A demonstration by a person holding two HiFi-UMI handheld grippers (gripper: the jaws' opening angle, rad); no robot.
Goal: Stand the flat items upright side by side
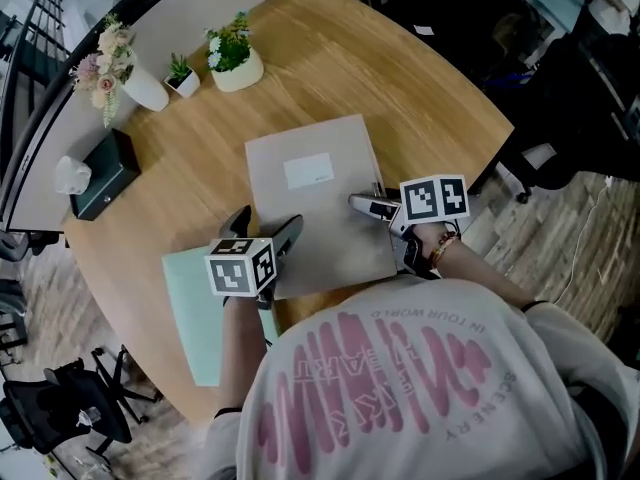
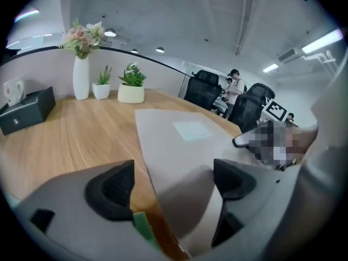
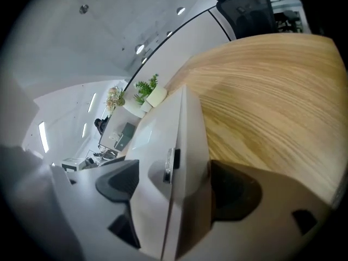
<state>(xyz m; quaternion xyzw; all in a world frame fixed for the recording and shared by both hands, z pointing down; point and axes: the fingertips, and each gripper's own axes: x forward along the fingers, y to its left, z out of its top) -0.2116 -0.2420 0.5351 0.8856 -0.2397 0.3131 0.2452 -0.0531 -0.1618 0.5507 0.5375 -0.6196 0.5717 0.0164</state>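
Observation:
A grey folder (image 1: 310, 198) with a white label lies flat on the round wooden table (image 1: 430, 98). A light green folder (image 1: 195, 308) lies flat at its left, near the table's front edge. My left gripper (image 1: 265, 226) is open and straddles the grey folder's (image 2: 179, 140) near left corner; a strip of the green folder (image 2: 142, 227) shows beneath the jaws. My right gripper (image 1: 365, 200) is open at the grey folder's right edge. In the right gripper view that thick edge (image 3: 187, 145), with a small metal clip, lies between the pads.
At the table's far left stand a black tissue box (image 1: 100, 173), a white vase of flowers (image 1: 145, 88), a small potted plant (image 1: 183, 80) and a white planter (image 1: 238, 68). Office chairs (image 1: 60, 408) stand on the floor nearby. People show in the background of the left gripper view.

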